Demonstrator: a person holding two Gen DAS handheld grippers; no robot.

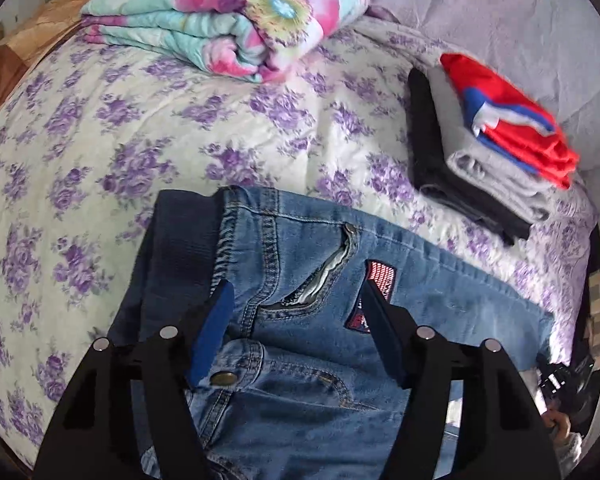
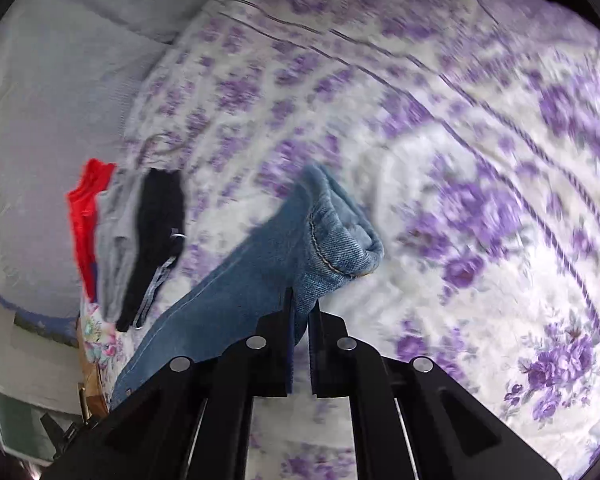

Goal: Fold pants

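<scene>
Jeans (image 1: 300, 320): one pair; three folded garments (image 1: 488, 136) stacked nearby.

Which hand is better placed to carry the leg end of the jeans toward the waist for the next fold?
Right. The right gripper is already shut on the hem of the jeans and holds it lifted above the bedspread. The left gripper is open above the waistband and zipper, holding nothing.

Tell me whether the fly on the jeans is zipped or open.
Open. The fly on the jeans gapes, its zipper teeth and pale lining showing; the waist button looks unfastened.
</scene>
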